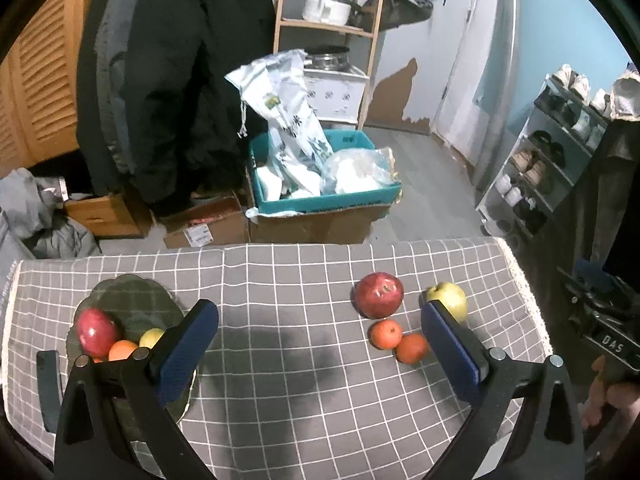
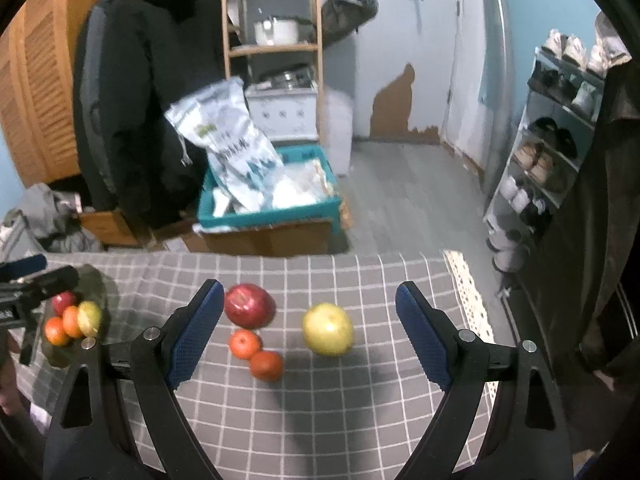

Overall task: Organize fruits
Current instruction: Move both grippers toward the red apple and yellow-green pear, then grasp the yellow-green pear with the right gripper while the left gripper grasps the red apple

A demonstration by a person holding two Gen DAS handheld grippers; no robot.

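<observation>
Red apple [image 2: 250, 306], yellow apple [image 2: 328, 329] & two oranges [image 2: 245, 343] [image 2: 267, 365] lay loose on the checked cloth [image 2: 320, 420], right side of table. Oranges touched each other, just in front of red apple; yellow apple apart to the right. Plate [image 1: 132, 296] at left held a red apple [image 1: 96, 331], oranges, yellow fruit. Right gripper [image 2: 310, 326] spread wide above the loose fruit, holding nothing. Left gripper [image 1: 320, 334] also spread, empty.

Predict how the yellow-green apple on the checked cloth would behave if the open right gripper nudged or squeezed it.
The yellow-green apple looks round and sits free on the flat cloth, so a nudge would probably roll it. Its skin looks smooth, so the right gripper may slip unless centred. It looks firm, likely not squashing.
</observation>
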